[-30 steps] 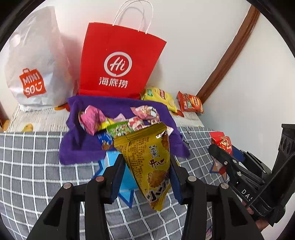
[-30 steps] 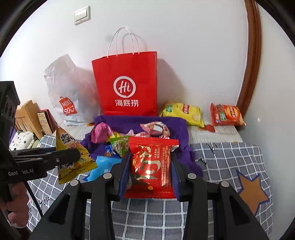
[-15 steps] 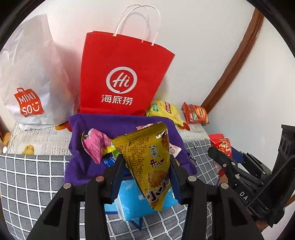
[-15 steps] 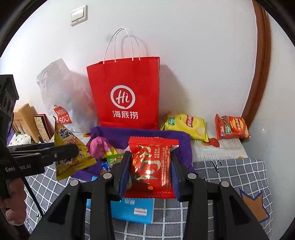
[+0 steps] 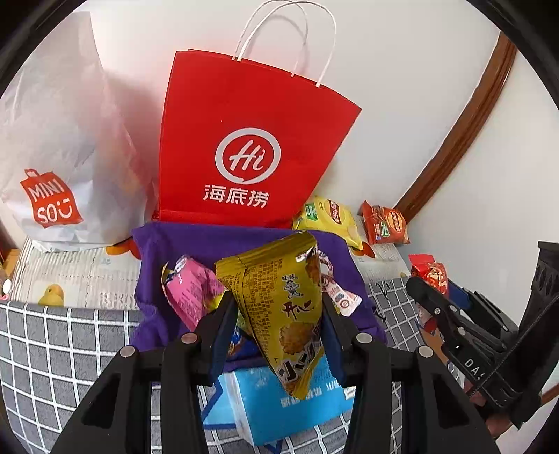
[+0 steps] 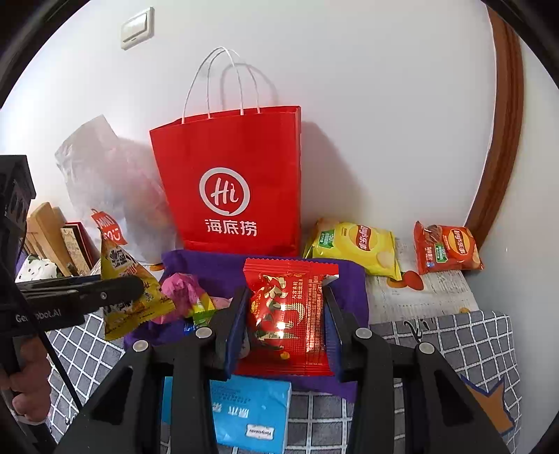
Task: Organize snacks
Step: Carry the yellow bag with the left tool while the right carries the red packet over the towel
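Yellow foil snack pouch (image 5: 279, 307); red foil packet (image 6: 290, 314)

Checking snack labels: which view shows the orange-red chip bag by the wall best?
The right wrist view: the orange-red chip bag faces the camera, unobstructed. In the left wrist view it appears smaller and angled.

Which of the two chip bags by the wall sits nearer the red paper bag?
The yellow chip bag, just right of the red paper bag; the orange chip bag lies farther right.

White wall (image 6: 367, 104) with a light switch (image 6: 137, 28) (upper left), brown wooden trim (image 6: 503, 139) at right; grey checked cloth (image 5: 52, 335) below, daylight.
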A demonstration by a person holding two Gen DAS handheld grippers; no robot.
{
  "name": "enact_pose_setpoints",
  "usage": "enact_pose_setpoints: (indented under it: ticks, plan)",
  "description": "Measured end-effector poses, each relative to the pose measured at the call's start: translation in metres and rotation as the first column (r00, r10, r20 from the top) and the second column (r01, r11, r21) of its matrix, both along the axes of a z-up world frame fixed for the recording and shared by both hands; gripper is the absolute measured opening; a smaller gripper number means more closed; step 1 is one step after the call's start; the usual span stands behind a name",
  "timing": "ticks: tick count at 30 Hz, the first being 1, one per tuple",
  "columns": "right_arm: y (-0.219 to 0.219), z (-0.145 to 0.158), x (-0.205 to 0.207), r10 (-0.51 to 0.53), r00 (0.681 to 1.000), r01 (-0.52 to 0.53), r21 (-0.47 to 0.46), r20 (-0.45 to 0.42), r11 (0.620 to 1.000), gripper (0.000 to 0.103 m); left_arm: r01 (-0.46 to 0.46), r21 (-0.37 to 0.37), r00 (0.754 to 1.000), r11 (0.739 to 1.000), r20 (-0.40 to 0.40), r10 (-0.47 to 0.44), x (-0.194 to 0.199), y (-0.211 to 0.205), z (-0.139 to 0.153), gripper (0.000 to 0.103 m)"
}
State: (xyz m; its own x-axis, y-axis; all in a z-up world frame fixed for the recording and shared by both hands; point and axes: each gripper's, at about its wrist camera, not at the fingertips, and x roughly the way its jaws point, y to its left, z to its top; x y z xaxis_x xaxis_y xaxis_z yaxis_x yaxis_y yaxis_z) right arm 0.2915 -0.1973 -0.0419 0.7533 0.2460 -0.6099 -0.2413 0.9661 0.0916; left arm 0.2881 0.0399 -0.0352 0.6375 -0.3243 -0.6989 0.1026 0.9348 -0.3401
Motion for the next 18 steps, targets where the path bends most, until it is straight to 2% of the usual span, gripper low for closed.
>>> enact_pose_setpoints:
  ticks: [11,18]
  plan:
    - [0.002,-0.004,0.042,-0.003,1.0,0.003,0.032,-0.026,0.999,0.04,0.008,0.017,0.999,1.0,0.044,-0.009,0.039,0.0,0.009,0.044]
    - [0.01,-0.014,0.071,0.009,0.999,-0.007,0.04,-0.041,0.999,0.04,-0.008,0.023,1.0,1.0,-0.005,0.008,0.064,0.014,-0.008,0.044]
